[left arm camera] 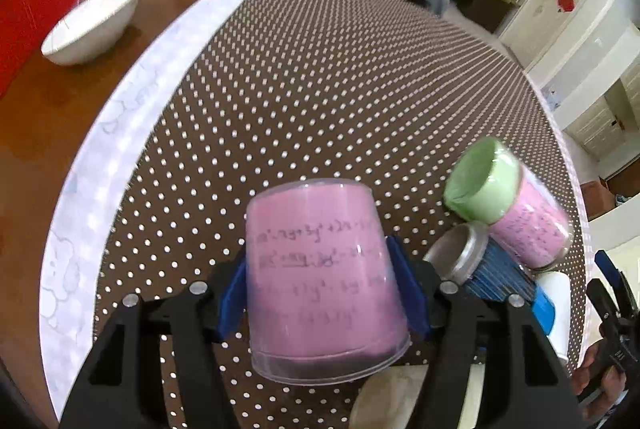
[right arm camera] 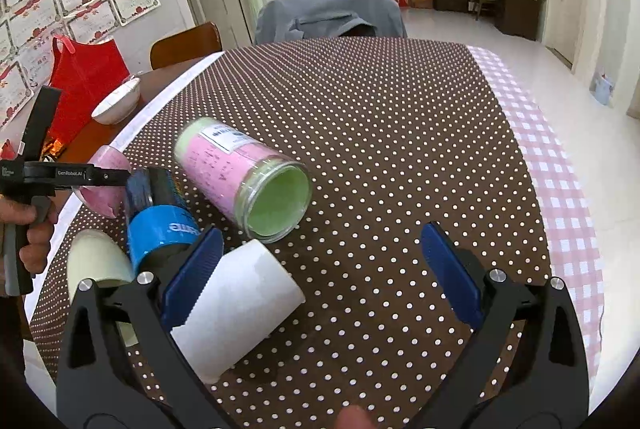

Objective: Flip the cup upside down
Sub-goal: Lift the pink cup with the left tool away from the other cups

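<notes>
My left gripper (left arm camera: 322,289) is shut on a pink plastic cup (left arm camera: 324,281), its blue pads pressing both sides, and holds it above the dotted tablecloth with its closed base away from me and its rim toward me. The cup also shows at the left of the right wrist view (right arm camera: 106,189), held by the left gripper. My right gripper (right arm camera: 320,277) is open and empty over the table; its left finger (right arm camera: 192,277) is beside a white paper cup (right arm camera: 244,305) lying on its side.
A pink-and-green jar (right arm camera: 244,177) lies on its side, also in the left wrist view (left arm camera: 508,209). A blue can (right arm camera: 160,225) and a cream cup (right arm camera: 96,265) lie at the left. A white bowl (left arm camera: 92,25) and a red bag (right arm camera: 84,85) sit on bare wood. A grey-draped chair (right arm camera: 328,17) stands behind the brown dotted tablecloth (right arm camera: 400,149).
</notes>
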